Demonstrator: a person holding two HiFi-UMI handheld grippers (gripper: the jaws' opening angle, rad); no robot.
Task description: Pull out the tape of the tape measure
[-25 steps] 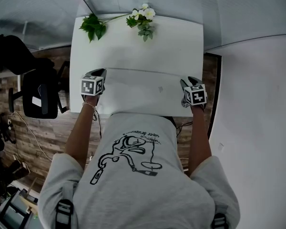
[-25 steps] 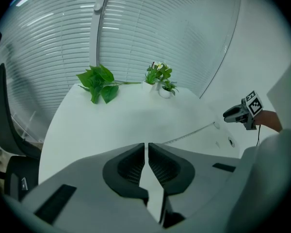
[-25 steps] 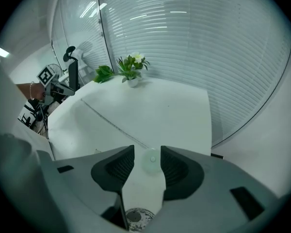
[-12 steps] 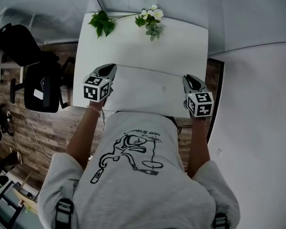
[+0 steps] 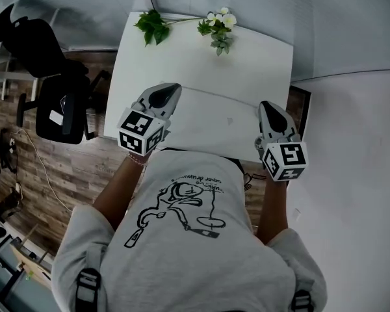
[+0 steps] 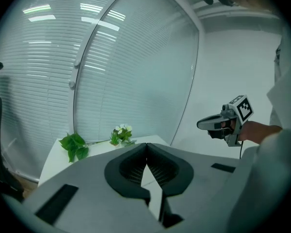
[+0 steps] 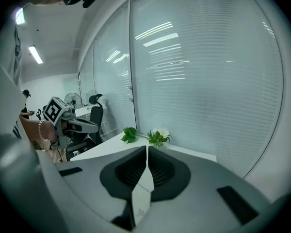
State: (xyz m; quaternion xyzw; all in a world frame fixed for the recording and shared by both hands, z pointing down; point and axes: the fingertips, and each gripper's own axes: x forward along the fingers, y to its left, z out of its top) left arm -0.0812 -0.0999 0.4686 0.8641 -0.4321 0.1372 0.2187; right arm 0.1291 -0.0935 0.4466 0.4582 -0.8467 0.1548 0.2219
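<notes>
Tape measure not visible (in any view).

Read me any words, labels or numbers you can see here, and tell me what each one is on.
Shirt: one line of script above the drawing, too small to read.
Left marker cube, right marker cube: black-and-white square patterns, no words.
No other text visible.

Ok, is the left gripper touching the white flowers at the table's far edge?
Apart. The head view shows bare tabletop between the left gripper and the flowers.
</notes>
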